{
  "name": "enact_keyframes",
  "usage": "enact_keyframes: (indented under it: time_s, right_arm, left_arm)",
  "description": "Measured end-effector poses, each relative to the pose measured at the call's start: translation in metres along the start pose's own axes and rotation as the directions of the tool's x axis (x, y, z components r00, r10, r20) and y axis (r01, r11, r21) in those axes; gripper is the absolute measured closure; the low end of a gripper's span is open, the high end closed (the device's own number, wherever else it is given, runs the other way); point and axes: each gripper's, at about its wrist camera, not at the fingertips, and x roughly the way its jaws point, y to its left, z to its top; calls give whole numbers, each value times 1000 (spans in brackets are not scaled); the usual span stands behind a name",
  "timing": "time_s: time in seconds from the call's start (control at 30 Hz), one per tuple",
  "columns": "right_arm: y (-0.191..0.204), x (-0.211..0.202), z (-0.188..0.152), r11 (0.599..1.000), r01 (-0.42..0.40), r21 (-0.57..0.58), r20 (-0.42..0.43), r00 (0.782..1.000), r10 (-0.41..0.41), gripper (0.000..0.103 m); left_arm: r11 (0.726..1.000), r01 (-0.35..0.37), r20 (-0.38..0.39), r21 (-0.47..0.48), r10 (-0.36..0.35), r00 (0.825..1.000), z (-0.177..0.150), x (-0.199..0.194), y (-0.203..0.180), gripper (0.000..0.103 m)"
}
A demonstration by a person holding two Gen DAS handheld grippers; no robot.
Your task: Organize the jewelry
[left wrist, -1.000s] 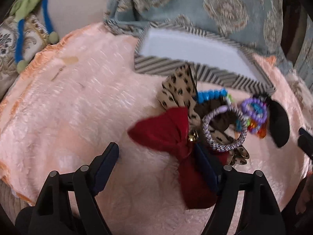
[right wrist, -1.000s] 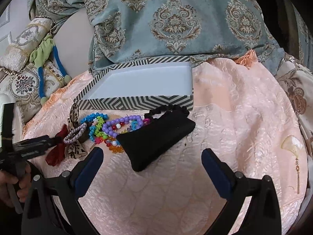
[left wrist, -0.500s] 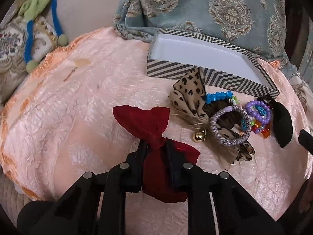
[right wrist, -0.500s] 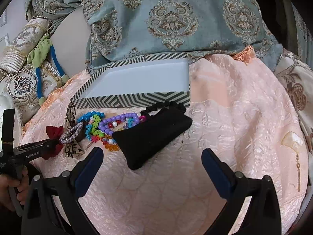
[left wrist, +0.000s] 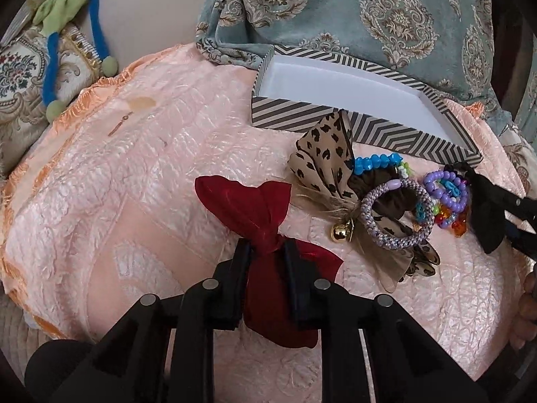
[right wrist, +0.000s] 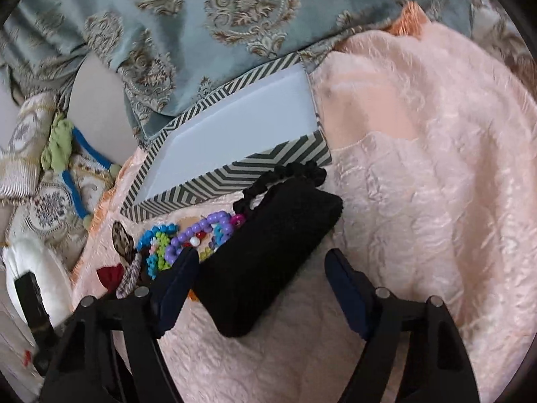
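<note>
Peach bedspread (left wrist: 141,174): left wrist view shows left gripper (left wrist: 265,252) clamping red bow (left wrist: 248,208); right wrist view, right gripper (right wrist: 261,268) closing around black pouch (right wrist: 268,268).

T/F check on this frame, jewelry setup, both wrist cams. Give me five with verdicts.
1. The left hand-held gripper is clamped on the red bow. True.
2. The striped box holds beads. False: it is empty.
3. The right hand-held gripper has the black pouch between its closing jaws. True.
4. The gold bell lies inside the box. False: it lies on the peach cloth.
5. The leopard-print bow is in the left hand-held gripper. False: it lies by the box.
</note>
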Motion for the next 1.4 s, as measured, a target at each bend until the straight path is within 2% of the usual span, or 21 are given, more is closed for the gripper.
enact_keyframes:
  time_s: [0.07,0.13,0.17,0.2,0.3,0.47,0.57,0.7,0.77,0.83,0.9,0.97,1.1,1.27,1.4]
  right_arm:
    - [-2,2,0,1000,-4,9,-1,1000,4,21]
    - [1,3,-2,1000,19,-12,-3,1000,-19,28]
    - [3,3,-2,998,50,-38,-3,999,-50,44]
    - [3,3,-2,996,69,-55,-5,998,-70,65]
    - [-3,-3,-3,998,30,-49,8,1000,-29,88]
    - [-4,-37,-6,996,46,-71,105,994,-38,90]
    - [-1,-52,-6,995,34,-90,134,991,-21,90]
    - [17,-59,-5,987,19,-158,130,992,2,90]
    - [32,-61,-4,980,22,-197,120,993,2,90]
    - [43,-58,-8,970,43,-238,101,995,-20,90]
    - [49,-50,-13,966,67,-251,58,997,-54,90]
    - [53,-48,-15,963,82,-255,36,996,-76,90]
    - [68,-58,-19,950,101,-296,79,994,-81,90]
    - [75,-52,-23,940,132,-314,76,991,-113,90]
    - [78,-48,-24,935,144,-324,72,989,-128,90]
  left_arm:
    - [1000,-5,1,5,5,1000,0,0,0,101]
    - [1000,-7,2,7,7,1000,-1,1,0,101]
    - [1000,-10,3,10,10,1000,-1,0,0,101]
    - [1000,-13,6,12,13,1000,-1,0,-1,101]
    - [1000,-11,14,7,11,1000,-2,-1,0,100]
    - [1000,-8,46,-26,9,999,6,-16,8,101]
    - [999,-3,52,-39,5,999,15,-33,11,101]
    - [1000,9,63,-10,-8,998,27,-51,-2,101]
    - [999,12,79,45,-15,997,33,-53,-16,101]
    - [994,-15,93,107,5,996,39,-47,-28,101]
    - [992,-4,86,128,-7,996,44,-37,-31,101]
    - [992,-6,88,123,-5,996,44,-27,-29,101]
    - [997,-4,57,77,-1,998,33,-12,-23,101]
    - [995,-13,91,103,3,996,29,-20,-26,101]
    - [997,-6,88,81,-1,996,30,-21,-21,101]
